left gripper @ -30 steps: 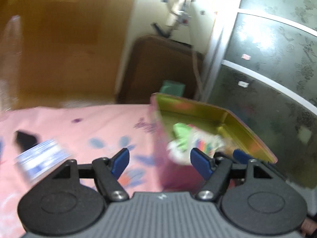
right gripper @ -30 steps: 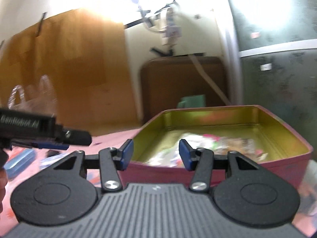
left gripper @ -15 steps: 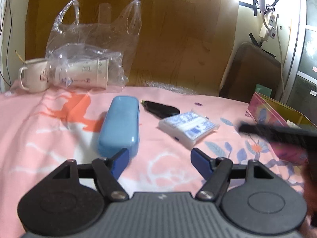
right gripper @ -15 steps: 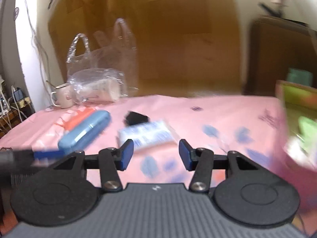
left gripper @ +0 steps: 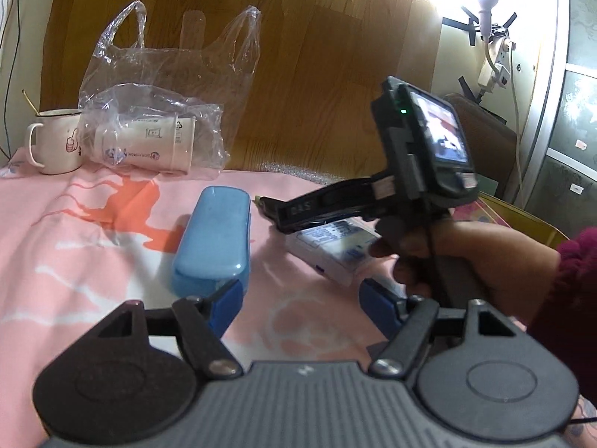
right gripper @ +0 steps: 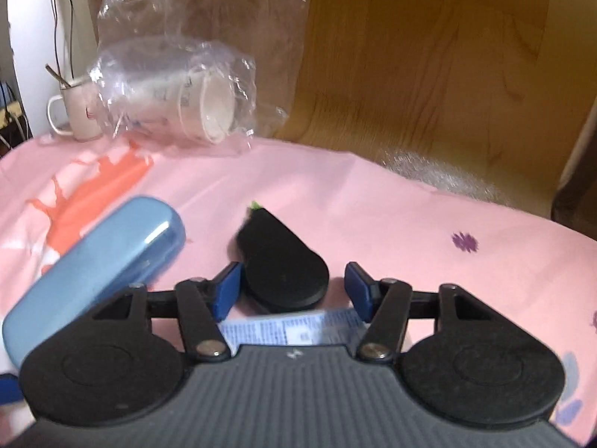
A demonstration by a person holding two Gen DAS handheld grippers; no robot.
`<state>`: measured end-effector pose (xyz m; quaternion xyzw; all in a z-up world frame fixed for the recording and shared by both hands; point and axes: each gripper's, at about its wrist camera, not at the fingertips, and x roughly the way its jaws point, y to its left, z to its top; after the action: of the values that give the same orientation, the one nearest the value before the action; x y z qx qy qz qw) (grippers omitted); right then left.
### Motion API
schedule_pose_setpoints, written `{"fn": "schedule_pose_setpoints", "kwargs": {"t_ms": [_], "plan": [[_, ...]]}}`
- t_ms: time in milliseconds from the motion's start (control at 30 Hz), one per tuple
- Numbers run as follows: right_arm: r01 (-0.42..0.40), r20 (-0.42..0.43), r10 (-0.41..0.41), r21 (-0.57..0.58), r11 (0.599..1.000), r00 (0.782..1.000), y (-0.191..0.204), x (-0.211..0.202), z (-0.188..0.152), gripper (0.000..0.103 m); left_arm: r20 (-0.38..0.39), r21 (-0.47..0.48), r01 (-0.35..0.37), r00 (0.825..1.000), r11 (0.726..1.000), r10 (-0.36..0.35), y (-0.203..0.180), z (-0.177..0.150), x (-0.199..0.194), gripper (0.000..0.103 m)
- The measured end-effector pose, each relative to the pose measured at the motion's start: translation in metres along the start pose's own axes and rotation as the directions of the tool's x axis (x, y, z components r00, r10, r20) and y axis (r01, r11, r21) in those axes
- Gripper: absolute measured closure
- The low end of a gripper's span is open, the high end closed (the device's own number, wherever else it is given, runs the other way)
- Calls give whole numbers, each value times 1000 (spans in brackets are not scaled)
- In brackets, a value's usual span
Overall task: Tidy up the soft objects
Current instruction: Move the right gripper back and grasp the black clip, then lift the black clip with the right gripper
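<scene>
Both grippers tilt down over the pink cloth (right gripper: 373, 201). Left gripper (left gripper: 300, 296) is part-open, jaws opening, nothing between them; the blue case (left gripper: 212, 239) lies just past its left fingertip. Right gripper (right gripper: 291, 285), gripped by a hand (left gripper: 466, 257), is half-open and empty, above the tissue pack (right gripper: 291, 330), with the black eggplant-shaped pouch (right gripper: 280, 261) just beyond the pack. A second ago both faced the pink tin; now they face the pack, the case and the bagged cups (right gripper: 186, 108).

Pink printed cloth surface (left gripper: 93, 246), blue case (left gripper: 212, 239), black eggplant-shaped piece (right gripper: 283, 261), tissue pack (left gripper: 335, 242), mug (left gripper: 56, 142), bagged paper cups (left gripper: 149, 142)
</scene>
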<state>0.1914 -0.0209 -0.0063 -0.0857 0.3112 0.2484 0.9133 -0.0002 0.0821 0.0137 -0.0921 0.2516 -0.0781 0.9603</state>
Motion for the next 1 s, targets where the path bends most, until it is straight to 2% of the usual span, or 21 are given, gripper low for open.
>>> {"fn": "schedule_pose_setpoints", "kwargs": {"t_ms": [133, 233, 333, 400, 600, 767, 933, 1000], "plan": [[42, 29, -40, -72, 996, 999, 12, -5, 1, 51, 5, 6, 0, 1000, 1000, 0, -2, 0, 0, 32], [76, 124, -61, -117, 990, 990, 18, -27, 2, 51, 4, -2, 2, 1000, 1000, -2, 0, 1, 1, 32], [120, 218, -89, -136, 983, 972, 12, -59, -2, 51, 4, -4, 1, 1000, 1000, -1, 0, 0, 1, 31], [134, 249, -97, -135, 982, 964, 1, -79, -12, 51, 6, -1, 0, 1000, 1000, 0, 0, 0, 1, 30], [116, 204, -107, -34, 993, 973, -19, -133, -75, 51, 2, 5, -1, 1000, 1000, 1, 0, 0, 1, 27], [66, 149, -73, 50, 997, 986, -14, -164, -126, 51, -1, 30, -13, 1000, 999, 13, -3, -1, 2, 24], [80, 136, -83, 23, 997, 987, -2, -174, -155, 51, -28, 51, -23, 999, 998, 24, -7, -1, 4, 23], [69, 136, -76, 52, 996, 988, -6, -173, -161, 51, -39, 59, -28, 999, 998, 30, -9, -2, 4, 20]]}}
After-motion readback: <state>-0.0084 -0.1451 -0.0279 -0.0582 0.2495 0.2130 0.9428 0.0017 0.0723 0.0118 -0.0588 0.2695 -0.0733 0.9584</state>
